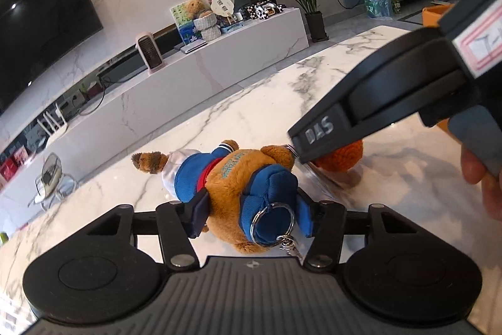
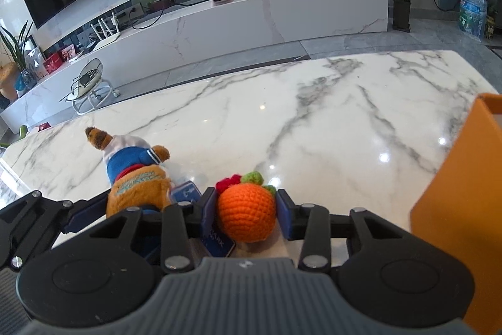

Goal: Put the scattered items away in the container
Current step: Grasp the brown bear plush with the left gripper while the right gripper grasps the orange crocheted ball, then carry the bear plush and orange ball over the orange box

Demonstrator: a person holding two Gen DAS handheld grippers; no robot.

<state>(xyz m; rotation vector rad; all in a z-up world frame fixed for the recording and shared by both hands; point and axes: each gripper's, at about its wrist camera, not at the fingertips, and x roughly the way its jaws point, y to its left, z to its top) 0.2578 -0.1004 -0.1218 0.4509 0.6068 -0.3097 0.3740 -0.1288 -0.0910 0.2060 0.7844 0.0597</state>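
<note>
**Both grippers closed on soft toys at the marble table**

In the left wrist view, the left gripper sat low in the centre of the frame with its blue pads pressed into the sides of a brown plush bear. The bear lay on the white marble table, dressed in a blue and white jacket, its feet toward the upper left and its blue cap at the bottom centre. A metal key ring hung over the cap, just above the gripper's body. The jaws were drawn in tight on the toy, gripping it around the head.

From the upper right of that same frame the right gripper reached down over an orange crocheted ball, which showed only partly behind its black housing. A hand held its handle at the right edge.

In the right wrist view, the orange crocheted ball, topped with green and red knots, sat just below frame centre between the right gripper's blue pads. Both pads lay against its sides, the jaws partway closed around it. A small dark blue tag lay beneath the left pad. The bear lay just to the ball's left, with the left gripper on it.

The orange container stood at the right edge of the frame, near the ball but apart from it.
</note>
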